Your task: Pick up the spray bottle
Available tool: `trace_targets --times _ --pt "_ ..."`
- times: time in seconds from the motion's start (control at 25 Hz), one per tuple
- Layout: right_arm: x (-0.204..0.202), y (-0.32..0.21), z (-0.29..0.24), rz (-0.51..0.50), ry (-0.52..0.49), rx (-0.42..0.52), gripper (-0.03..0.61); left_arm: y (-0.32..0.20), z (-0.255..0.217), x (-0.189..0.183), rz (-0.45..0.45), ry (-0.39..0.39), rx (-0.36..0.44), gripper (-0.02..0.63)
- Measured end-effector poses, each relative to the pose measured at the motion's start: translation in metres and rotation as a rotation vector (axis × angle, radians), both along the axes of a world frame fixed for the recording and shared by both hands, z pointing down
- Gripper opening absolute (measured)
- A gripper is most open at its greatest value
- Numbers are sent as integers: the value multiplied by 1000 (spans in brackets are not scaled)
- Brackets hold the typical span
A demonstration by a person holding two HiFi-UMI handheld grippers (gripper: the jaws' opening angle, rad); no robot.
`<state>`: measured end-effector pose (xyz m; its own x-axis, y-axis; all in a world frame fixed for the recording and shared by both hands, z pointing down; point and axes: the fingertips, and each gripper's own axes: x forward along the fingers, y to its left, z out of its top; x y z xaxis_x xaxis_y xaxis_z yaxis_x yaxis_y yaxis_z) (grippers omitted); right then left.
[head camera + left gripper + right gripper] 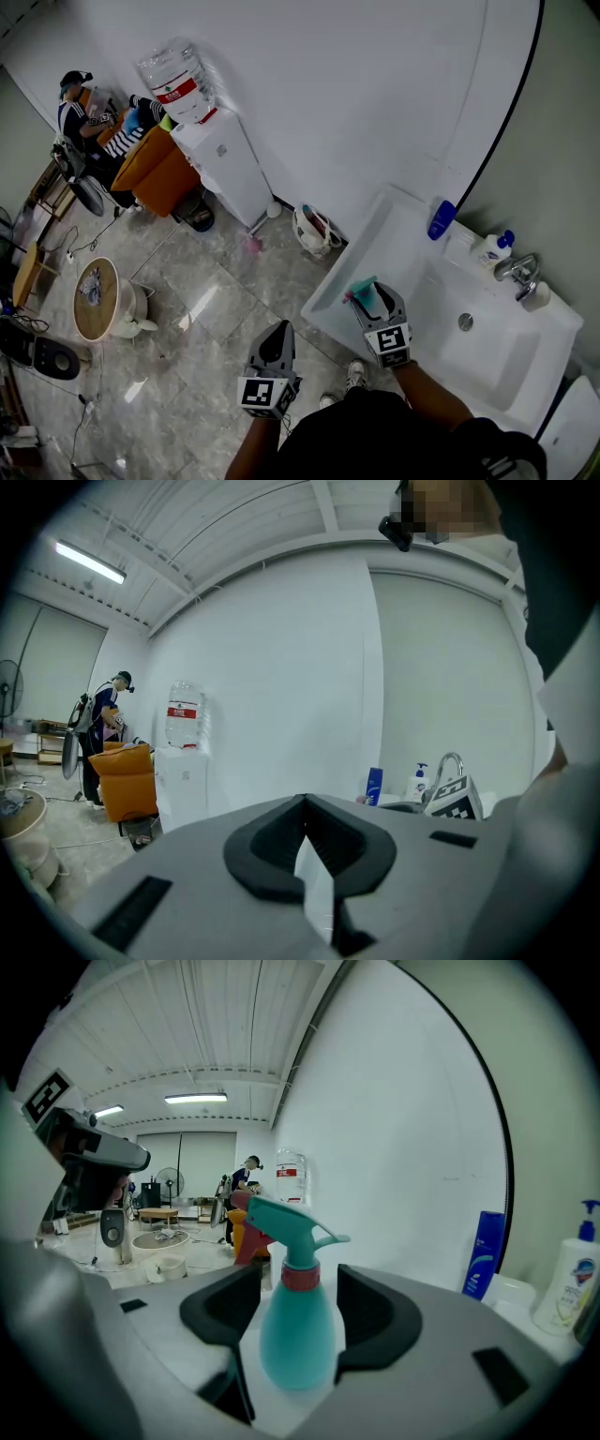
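Observation:
A teal spray bottle (362, 292) (295, 1326) with a pink collar stands upright on the left rim of the white sink (330, 281). My right gripper (369, 302) (298, 1290) reaches over that rim with the bottle's body between its jaws. The dark pads (367, 1312) lie against both sides of the bottle, and its trigger head sticks up above them. My left gripper (275, 337) (305, 805) hangs over the tiled floor to the left of the sink. Its jaws are shut with nothing between them.
A blue bottle (442, 219) (486, 1251) and a white pump bottle (494, 247) (567, 1283) stand on the sink's far rim beside the faucet (520, 272). A water dispenser (225, 159) stands at the wall. People and an orange chair (159, 169) are far left.

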<state>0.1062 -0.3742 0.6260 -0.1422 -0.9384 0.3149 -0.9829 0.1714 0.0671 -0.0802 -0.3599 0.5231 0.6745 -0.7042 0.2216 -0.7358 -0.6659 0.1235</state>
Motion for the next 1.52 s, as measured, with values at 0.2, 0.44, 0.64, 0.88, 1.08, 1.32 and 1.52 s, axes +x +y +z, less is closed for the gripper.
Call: trace_targets --times 0.2,0.44,0.64,0.88,1.08,1.32,1.52 --pt "2 -10 2 -7 -13 33 236 0 3 2 -2 7 5 -6" --pt "-5 -13 -10 -14 -8 50 151 -2 2 2 -23 6 2 -6" --pt "-2 -14 -11 -29 10 84 136 -3 4 6 -34 13 1 -6" --pt "5 -15 -28 -33 -7 123 133 -6 3 11 -39 1 20 -6" --pt "5 -19 -40 -53 -43 205 133 -10 -1 19 -57 19 22 -6" --pt "4 -21 -90 -49 -30 228 132 -20 3 28 -7 6 20 -6" --pt "12 -29 -126 -1 -16 270 132 -47 -1 39 69 19 17 -6"
